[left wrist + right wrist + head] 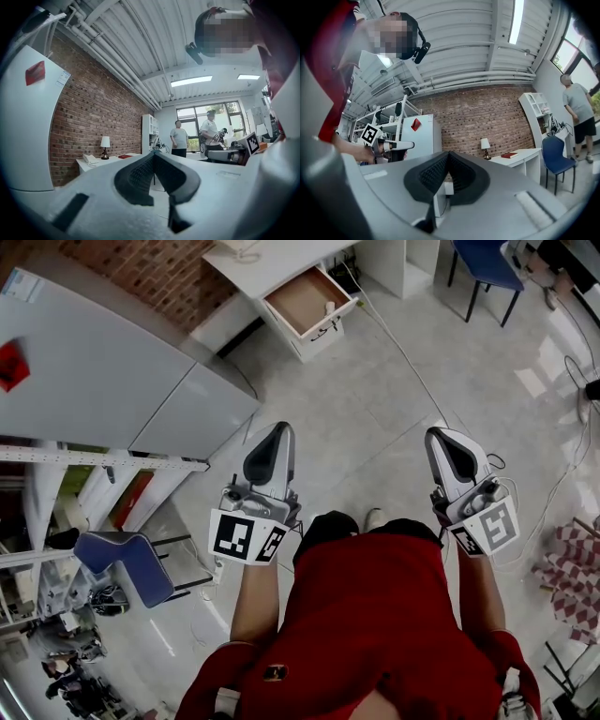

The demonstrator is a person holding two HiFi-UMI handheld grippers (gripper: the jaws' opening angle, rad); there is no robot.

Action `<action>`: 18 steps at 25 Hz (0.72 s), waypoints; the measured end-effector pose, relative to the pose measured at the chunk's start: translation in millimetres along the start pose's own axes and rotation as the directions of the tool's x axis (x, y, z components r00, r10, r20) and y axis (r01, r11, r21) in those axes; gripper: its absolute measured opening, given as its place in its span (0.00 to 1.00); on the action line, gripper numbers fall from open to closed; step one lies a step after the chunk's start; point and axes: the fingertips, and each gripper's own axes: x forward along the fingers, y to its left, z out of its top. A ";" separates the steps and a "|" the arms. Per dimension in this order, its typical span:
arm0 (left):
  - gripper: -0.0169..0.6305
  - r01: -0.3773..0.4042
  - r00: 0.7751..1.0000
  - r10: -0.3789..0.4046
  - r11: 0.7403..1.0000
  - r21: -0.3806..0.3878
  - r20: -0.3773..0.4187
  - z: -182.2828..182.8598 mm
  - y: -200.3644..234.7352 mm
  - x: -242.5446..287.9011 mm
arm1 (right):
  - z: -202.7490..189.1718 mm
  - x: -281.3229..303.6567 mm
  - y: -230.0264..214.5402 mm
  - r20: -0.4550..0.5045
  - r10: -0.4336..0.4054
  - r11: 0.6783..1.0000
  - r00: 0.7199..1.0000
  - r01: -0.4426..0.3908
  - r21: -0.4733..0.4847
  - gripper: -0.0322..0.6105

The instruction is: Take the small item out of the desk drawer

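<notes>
The white desk (251,262) stands far ahead by the brick wall, and its drawer (305,298) is pulled open. A small pale item (329,307) shows at the drawer's front right corner. My left gripper (277,428) and my right gripper (438,435) are held at waist height over the floor, well short of the desk. Both are shut with nothing between the jaws. In the left gripper view the left gripper (153,153) points toward the desk (101,161). The right gripper (448,153) faces the brick wall in its own view.
A tall white cabinet (112,381) stands at the left, with a blue chair (131,563) beside it. Another blue chair (483,259) is at the back right. A cable (403,352) runs across the floor. Two people (178,138) stand by the windows.
</notes>
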 end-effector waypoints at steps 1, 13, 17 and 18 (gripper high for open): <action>0.03 -0.005 1.000 0.005 1.000 0.000 -0.003 -1.7 -0.7 4.1 | -1.3 -1.0 -6.3 -0.002 0.001 1.000 1.000 -0.001 0.000 0.07; 0.03 -0.010 1.000 0.010 1.000 -0.022 -0.014 -25.0 45.2 58.1 | -19.4 49.9 -53.5 -0.025 0.001 1.000 1.000 -0.002 -0.018 0.07; 0.03 -0.006 1.000 0.006 0.999 -0.041 -0.007 -36.0 87.8 105.4 | -27.2 97.8 -84.5 -0.050 -0.003 0.999 0.999 0.001 -0.034 0.07; 0.03 -0.002 1.000 0.002 0.999 -0.047 -0.008 -39.6 98.6 119.8 | -29.0 110.2 -94.7 -0.056 -0.006 0.999 0.998 0.003 -0.040 0.07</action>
